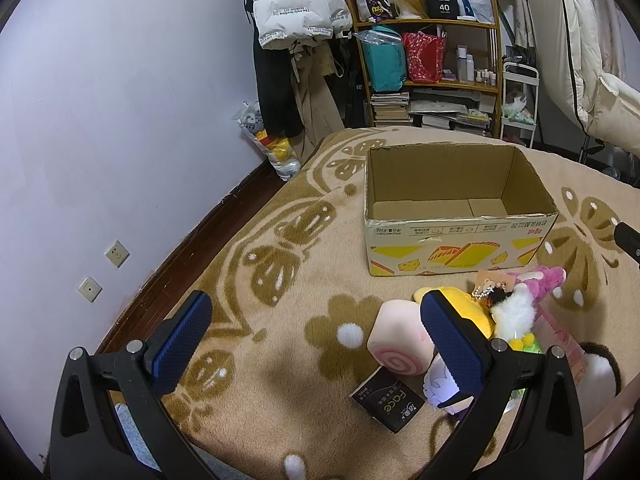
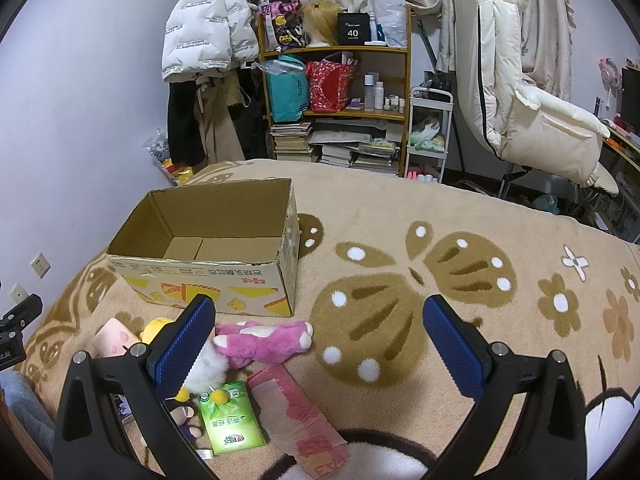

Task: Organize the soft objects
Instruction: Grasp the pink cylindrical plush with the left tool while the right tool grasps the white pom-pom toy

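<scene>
Soft toys, the pink plush (image 2: 264, 344), a white fluffy one (image 1: 514, 314), a yellow one (image 1: 466, 306) and a pink roll-cake cushion (image 1: 396, 344), lie heaped on the bed blanket (image 2: 460, 216) just in front of the empty cardboard box (image 2: 208, 248). I have both sets of fingers spread wide and holding nothing: left gripper (image 1: 316, 346), right gripper (image 2: 318, 350). I judge no toy is boxed yet, so the first pick is in hand. Next I would bring the right gripper left over the pink plush and close.
</scene>
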A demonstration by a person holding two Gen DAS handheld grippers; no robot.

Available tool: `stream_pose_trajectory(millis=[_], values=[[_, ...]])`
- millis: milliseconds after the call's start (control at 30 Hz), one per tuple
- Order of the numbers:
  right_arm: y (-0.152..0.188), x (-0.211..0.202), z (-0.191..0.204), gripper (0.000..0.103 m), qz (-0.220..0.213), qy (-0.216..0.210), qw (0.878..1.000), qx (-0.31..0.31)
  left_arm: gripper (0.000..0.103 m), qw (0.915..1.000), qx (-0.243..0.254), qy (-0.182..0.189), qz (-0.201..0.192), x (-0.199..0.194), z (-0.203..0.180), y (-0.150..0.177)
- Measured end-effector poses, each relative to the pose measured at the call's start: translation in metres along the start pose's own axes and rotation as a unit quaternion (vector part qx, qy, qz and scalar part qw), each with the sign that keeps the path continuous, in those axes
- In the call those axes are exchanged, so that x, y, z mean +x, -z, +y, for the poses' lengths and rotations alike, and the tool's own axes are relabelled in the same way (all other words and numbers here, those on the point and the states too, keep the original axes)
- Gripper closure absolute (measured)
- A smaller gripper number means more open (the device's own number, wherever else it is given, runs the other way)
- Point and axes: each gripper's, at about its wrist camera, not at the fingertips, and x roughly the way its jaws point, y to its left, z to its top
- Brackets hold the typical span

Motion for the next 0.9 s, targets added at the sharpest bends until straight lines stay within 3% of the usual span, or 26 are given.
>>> stream_pose_trajectory(millis=[233, 600, 900], values=[[0.009, 0.009, 0.01, 0.0, 0.011, -0.004, 1.0, -0.007, 0.0, 0.9999, 0.002, 0.005, 0.012, 0.004, 0.001, -0.003], [0.003, 0.034, 0.026, 0.0, 0.041, -0.022, 0.999, -0.015, 0.0, 0.9971, -0.016, 0.047, 0.057, 0.033, 0.003, -0.018], [0.004, 0.069, 0.048, 0.0, 0.082, -0.034, 0.995, -0.048, 0.0, 0.9962, -0.013, 0.047, 0.072, 0.061, 0.002, -0.041]])
